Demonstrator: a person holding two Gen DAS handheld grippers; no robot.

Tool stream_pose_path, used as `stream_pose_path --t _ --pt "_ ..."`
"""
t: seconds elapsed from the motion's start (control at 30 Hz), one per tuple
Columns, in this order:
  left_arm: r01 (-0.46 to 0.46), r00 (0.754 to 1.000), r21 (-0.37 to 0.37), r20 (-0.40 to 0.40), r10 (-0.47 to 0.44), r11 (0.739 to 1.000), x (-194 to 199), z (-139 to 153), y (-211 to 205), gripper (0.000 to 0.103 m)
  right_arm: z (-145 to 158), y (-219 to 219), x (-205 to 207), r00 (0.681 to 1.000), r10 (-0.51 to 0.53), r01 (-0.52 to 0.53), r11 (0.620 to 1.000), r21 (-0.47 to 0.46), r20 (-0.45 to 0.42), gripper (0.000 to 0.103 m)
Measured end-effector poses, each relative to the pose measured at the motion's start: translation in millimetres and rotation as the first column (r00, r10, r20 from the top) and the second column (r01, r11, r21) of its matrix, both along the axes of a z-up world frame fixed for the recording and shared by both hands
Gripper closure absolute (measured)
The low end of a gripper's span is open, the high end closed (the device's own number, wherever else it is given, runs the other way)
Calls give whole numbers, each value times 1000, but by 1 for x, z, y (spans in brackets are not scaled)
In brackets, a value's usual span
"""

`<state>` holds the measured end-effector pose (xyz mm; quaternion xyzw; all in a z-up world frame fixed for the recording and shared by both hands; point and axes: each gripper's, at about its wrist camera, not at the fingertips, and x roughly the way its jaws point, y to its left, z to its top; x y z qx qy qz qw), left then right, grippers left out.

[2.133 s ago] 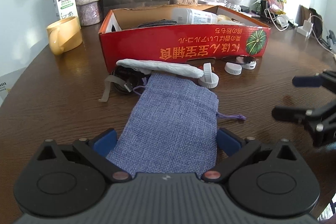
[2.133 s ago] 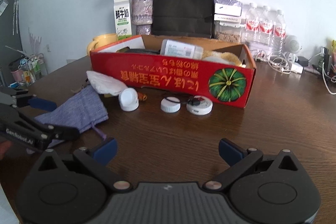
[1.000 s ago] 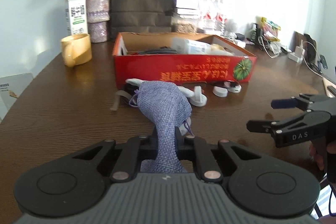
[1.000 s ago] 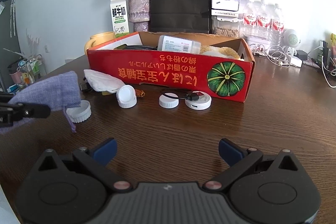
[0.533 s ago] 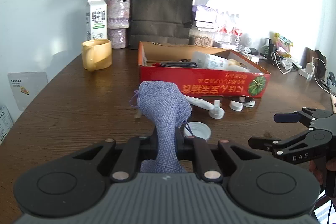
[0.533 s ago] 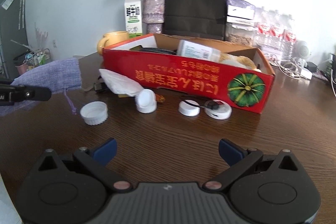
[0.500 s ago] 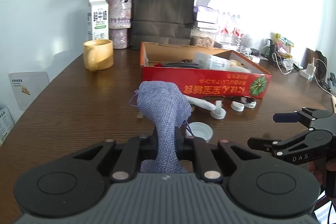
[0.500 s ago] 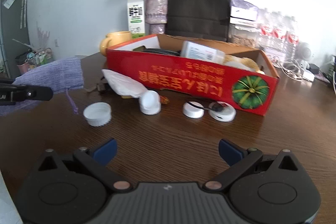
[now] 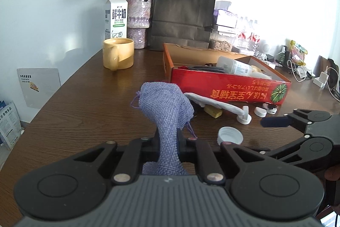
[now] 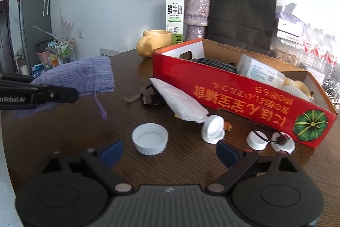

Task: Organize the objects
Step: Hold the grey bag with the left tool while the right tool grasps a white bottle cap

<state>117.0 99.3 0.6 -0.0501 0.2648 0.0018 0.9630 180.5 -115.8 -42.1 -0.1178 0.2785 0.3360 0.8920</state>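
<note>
Pinched between the narrow jaws of the left gripper, a purple pouch is seen in the left wrist view, its body standing up and flopping over above the table. At about one o'clock from the pouch a red box lies open, with a white bottle inside it. A white tube lies along the box front, and a white cap rests open side up at three o'clock from the pouch. A yellow mug is placed at eleven o'clock, with a milk carton and a vase behind it and a black bag at twelve. The right gripper is seen at three o'clock, clear of the cap. In the right wrist view, the right gripper is held wide but closing, with nothing between its blue pads; the cap sits just beyond them on the table. The pouch is held at ten o'clock by the left gripper, its drawstring hanging down. The box lies at one o'clock, the tube leaning along its front, and two small caps rest near its corner.
</note>
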Motion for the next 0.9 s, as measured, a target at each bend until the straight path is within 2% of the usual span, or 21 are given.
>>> stream_pose_path --t 0.1,0.17,0.3,0.43,0.9 --pt "2 1000 -7 -2 -2 1000 1 -1 5 91 -2 9 3 1000 15 -15 1000 -1 -20 19" --pt "2 1000 -13 -1 -2 1000 2 -2 8 91 -3 14 4 999 26 -26 1000 0 -32 29" --pt "6 1000 -24 -2 -6 1000 3 -2 11 92 -5 23 8 998 38 -38 999 -4 -47 38" --pt "11 1000 -32 -4 -12 999 5 -3 13 91 -5 30 13 997 42 -42 999 -5 -63 64" --pt "28 999 -39 37 -26 999 13 13 5 91 14 13 6 999 46 -45 997 56 -14 64"
